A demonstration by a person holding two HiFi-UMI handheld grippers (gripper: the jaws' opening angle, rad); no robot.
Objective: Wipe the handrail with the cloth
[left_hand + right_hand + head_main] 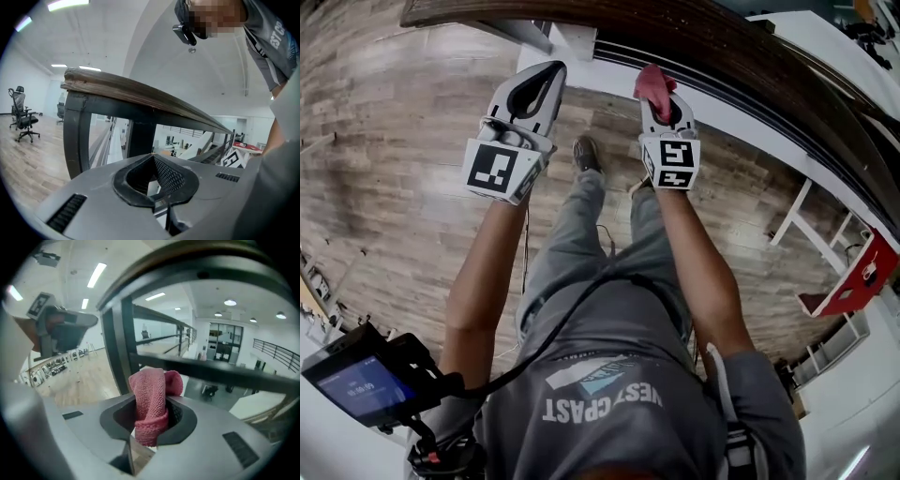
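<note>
Standing on a pale wood-plank floor [394,131], looking steeply down past grey trousers [577,253] and one shoe [586,153]. Facing a dark wooden handrail [712,52] slanting from the upper left of the head view down to its right edge, sitting on a dark metal frame [77,136] with upright posts. Wearing a small black device with a lit screen [361,384] low on the left side, with a cable trailing from it across the body.

Holding both arms out toward the handrail, with the two grippers side by side and well apart. Holding the left gripper [555,67] near the handrail's end, below the wooden top and beside the corner post, touching neither as far as the left gripper view shows. Showing its jaws closed, tips meeting, gripping nothing.

Pointing the right gripper [661,92] up at the handrail's underside further along. Clamping its jaws on a pink cloth [653,81], pinching the bunched fabric at its middle. Leaving one folded lump sticking out above the jaws and a smaller rolled end hanging below them. Holding the jaws only as near together as the wad allows, the narrow gap between them packed with cloth. Holding the cloth's top just under the handrail's edge; touching or just short, not possible to tell from any view.
</note>
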